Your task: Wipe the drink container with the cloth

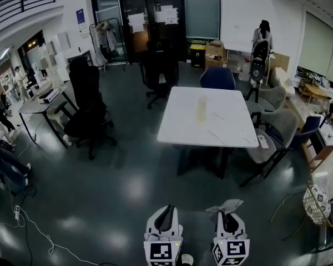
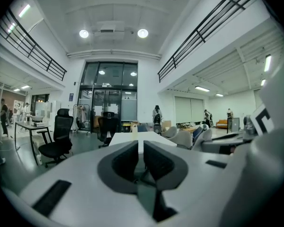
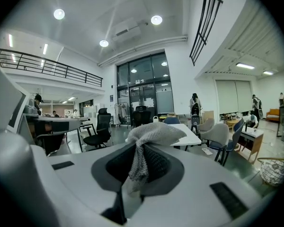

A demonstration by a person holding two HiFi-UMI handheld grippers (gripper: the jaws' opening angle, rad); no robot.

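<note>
A tall, pale, see-through drink container (image 1: 201, 110) stands upright near the middle of a white table (image 1: 222, 132), far ahead of both grippers. My left gripper (image 1: 164, 214) is held low over the dark floor, its jaws shut with nothing between them (image 2: 141, 148). Beside it, my right gripper (image 1: 227, 210) is shut on a grey woven cloth (image 1: 224, 205), which bunches out above the jaws (image 3: 154, 132). In the left gripper view the container (image 2: 134, 127) is tiny at the table's far end (image 2: 132, 137). The cloth hides most of the table in the right gripper view.
Black office chairs (image 1: 87, 112) stand left of the table, a blue chair (image 1: 217, 78) behind it and grey chairs (image 1: 275, 140) to its right. A wire basket (image 1: 316, 204) sits at the right, a cable (image 1: 33, 226) on the floor at the left. People stand at the room's edges.
</note>
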